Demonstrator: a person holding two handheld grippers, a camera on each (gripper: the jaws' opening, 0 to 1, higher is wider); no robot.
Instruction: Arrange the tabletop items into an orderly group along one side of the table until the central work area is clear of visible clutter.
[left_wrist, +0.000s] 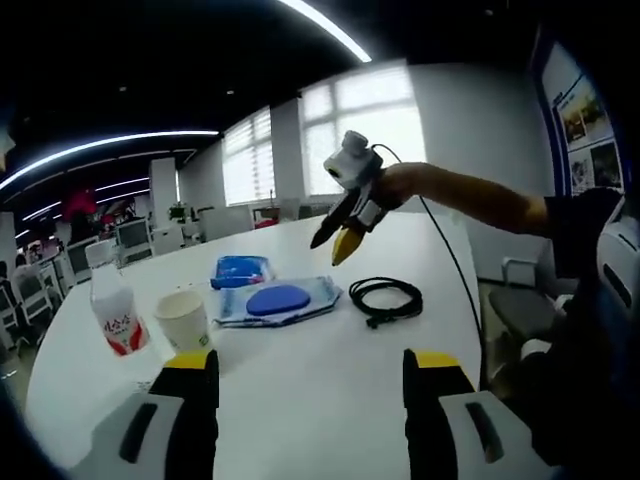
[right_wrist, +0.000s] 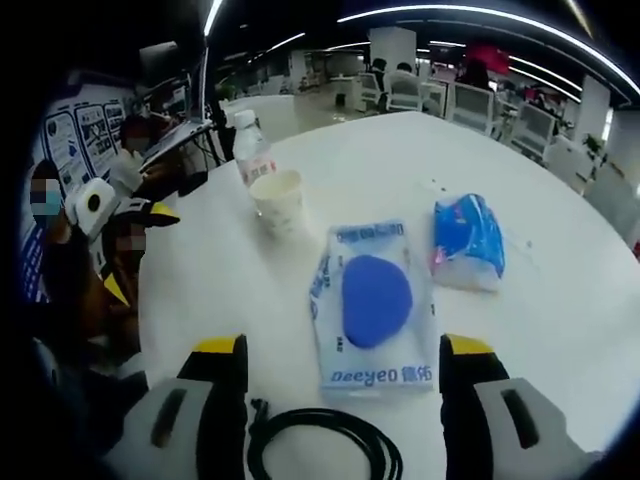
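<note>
Hovering above the white table (left_wrist: 330, 390) with nothing between them, the left gripper (left_wrist: 310, 385) shows its yellow-tipped jaws spread wide, and the right gripper (right_wrist: 342, 375) has its jaws equally apart over a coiled black cable (right_wrist: 325, 440) at the near edge. Seen from the left gripper view, the right gripper (left_wrist: 338, 240) is held aloft on an outstretched arm (left_wrist: 470, 200), tilted down toward the table. Beyond lie a wet-wipes pack (right_wrist: 372, 305), a blue tissue packet (right_wrist: 468, 240), a paper cup (right_wrist: 278, 202) and a bottle (right_wrist: 252, 148) just behind it.
</note>
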